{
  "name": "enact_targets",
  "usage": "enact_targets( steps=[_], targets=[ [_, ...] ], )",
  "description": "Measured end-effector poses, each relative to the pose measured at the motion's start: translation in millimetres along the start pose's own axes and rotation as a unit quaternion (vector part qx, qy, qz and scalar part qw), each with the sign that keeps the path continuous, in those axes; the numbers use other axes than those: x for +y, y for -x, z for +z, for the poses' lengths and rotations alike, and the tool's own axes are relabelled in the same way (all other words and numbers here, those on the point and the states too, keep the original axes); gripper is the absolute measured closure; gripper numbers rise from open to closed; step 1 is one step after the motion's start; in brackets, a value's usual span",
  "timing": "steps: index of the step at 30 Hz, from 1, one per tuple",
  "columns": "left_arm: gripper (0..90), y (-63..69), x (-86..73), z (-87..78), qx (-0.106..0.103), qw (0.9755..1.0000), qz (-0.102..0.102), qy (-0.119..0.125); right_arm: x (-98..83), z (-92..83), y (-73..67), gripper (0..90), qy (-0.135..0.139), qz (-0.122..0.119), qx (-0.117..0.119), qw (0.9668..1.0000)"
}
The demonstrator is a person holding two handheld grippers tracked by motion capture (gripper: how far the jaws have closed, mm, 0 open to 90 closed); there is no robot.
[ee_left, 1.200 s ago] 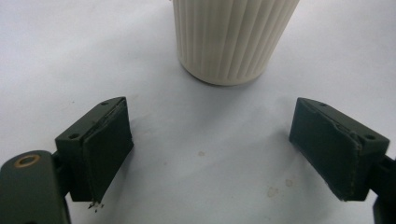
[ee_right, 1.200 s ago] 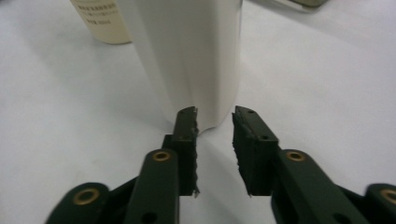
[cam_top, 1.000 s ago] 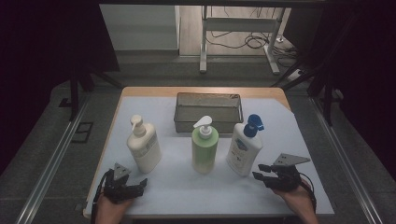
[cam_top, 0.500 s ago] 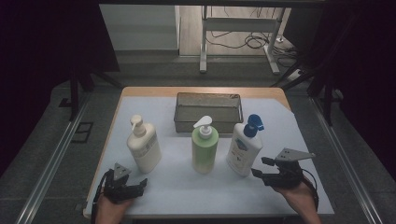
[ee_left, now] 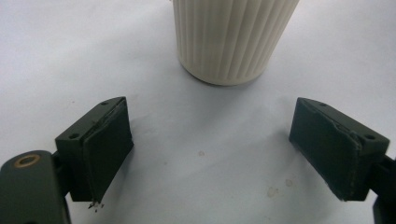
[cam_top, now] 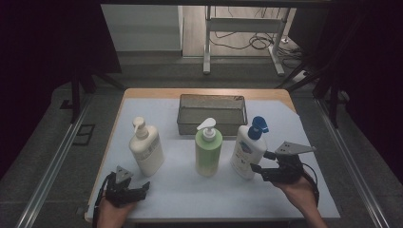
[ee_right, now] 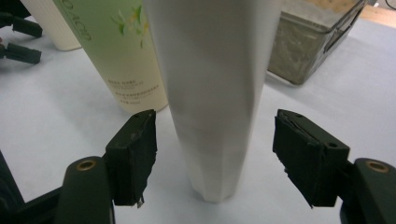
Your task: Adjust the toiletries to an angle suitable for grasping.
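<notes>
The right gripper [ee_right: 215,158] has just been opening its jaws; they stand wide, the white bottle [ee_right: 210,93] upright between them, untouched. Left of it, the right gripper view shows a green bottle [ee_right: 116,51]. The left gripper [ee_left: 210,154] gapes empty before the cream bottle [ee_left: 233,37]. The high view adds the metal basket [cam_top: 212,114] beyond on the desk [cam_top: 180,190].
</notes>
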State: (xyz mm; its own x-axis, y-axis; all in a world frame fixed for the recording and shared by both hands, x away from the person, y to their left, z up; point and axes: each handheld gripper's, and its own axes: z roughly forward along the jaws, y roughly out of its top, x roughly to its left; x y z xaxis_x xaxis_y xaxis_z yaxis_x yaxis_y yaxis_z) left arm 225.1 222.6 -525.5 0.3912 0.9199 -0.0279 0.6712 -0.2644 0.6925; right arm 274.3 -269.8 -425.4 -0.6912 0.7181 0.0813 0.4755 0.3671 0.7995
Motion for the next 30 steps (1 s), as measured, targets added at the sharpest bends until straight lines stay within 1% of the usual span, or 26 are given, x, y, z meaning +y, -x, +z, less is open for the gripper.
enact_targets(
  steps=[3,9,15,20,21,27,30],
  targets=[
    [12.6,0.2,0.0,0.2,0.0,1.0,-0.001,0.001,6.8,2.4,-1.2,28.1,0.004,0.001,-0.006,1.0],
    [12.6,0.2,-0.1,0.2,0.0,1.0,-0.001,0.002,14.5,7.1,-3.2,27.8,0.006,-0.001,-0.01,0.9999],
    [12.6,0.1,0.0,0.2,0.0,1.0,-0.001,0.002,22.3,15.4,-6.3,28.0,0.005,-0.003,-0.016,0.9999],
    [12.6,-0.1,0.0,0.1,0.0,1.0,0.0,0.0,25.4,20.1,-7.1,28.6,0.005,-0.004,-0.022,0.9997],
    [12.6,-0.6,0.2,0.1,0.0,1.0,0.003,0.0,26.0,21.4,-7.1,28.9,0.005,-0.005,-0.024,0.9997],
    [12.6,-0.1,0.0,0.1,0.0,1.0,0.0,0.0,28.0,29.3,-7.9,30.3,0.003,-0.009,-0.032,0.9994],
    [12.6,-0.5,0.1,0.1,0.0,1.0,0.002,0.0,28.6,32.7,-8.5,31.0,0.002,-0.008,-0.033,0.9994]
  ],
)
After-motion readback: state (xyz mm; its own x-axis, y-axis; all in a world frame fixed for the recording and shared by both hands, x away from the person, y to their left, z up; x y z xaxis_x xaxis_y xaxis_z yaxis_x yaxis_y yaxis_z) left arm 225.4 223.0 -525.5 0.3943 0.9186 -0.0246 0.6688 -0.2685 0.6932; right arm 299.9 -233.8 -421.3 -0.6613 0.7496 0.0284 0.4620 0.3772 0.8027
